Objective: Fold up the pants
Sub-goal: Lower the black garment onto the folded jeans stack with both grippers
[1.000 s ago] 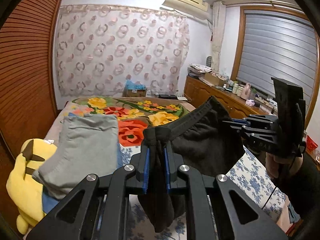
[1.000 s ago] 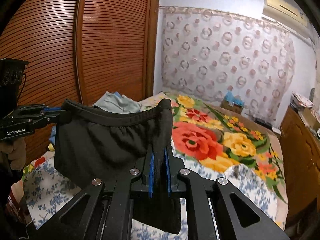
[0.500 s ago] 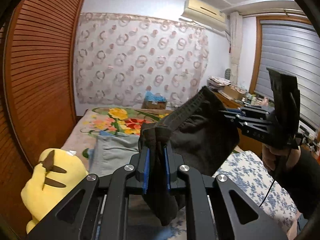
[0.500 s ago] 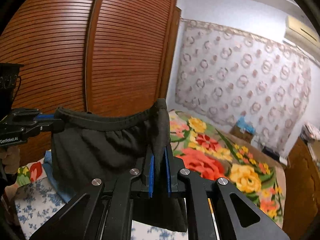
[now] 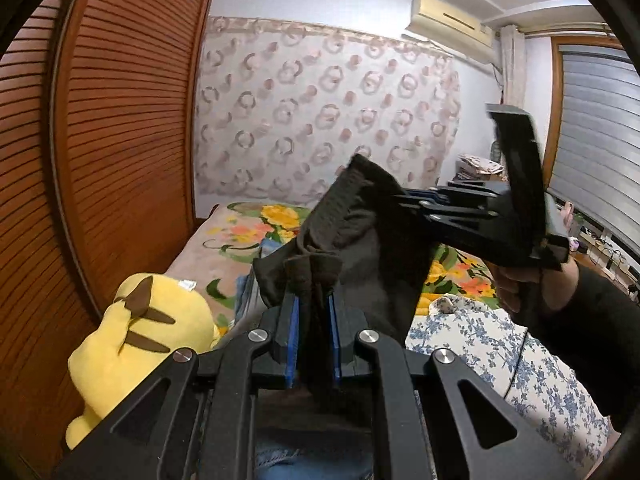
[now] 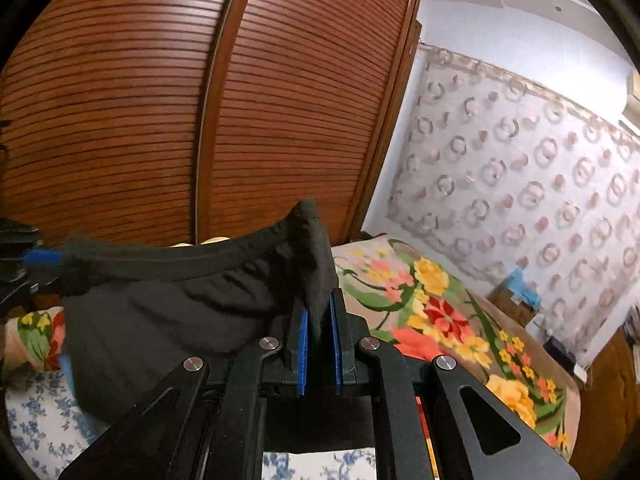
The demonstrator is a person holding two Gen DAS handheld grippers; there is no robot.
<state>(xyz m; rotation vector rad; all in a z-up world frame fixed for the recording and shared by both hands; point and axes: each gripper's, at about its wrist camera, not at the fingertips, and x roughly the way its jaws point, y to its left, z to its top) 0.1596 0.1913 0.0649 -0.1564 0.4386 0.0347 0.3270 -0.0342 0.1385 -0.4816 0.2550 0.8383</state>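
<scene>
Black pants (image 5: 368, 256) hang in the air above the bed, held by their elastic waistband at two spots. My left gripper (image 5: 313, 300) is shut on one bunched end of the waistband. My right gripper (image 6: 319, 312) is shut on the other end. In the left wrist view the right gripper (image 5: 404, 200) comes in from the right with a hand behind it. In the right wrist view the pants (image 6: 168, 300) stretch leftward to the left gripper (image 6: 60, 260) at the frame's left edge. The pants' lower part hangs out of sight behind the gripper frames.
A bed with a flowered blanket (image 6: 440, 320) and a blue-flowered white quilt (image 5: 500, 344) lies below. A yellow plush toy (image 5: 136, 344) sits at its left edge beside the slatted wooden wardrobe doors (image 6: 200, 100). Folded blue and grey clothes (image 5: 246, 288) lie behind the pants. A wooden cabinet (image 6: 612, 400) stands at right.
Both grippers swung left toward the wardrobe, carrying the pants with them. The grey folded clothes slid behind the pants and the plush toy came closer. The grips are unchanged.
</scene>
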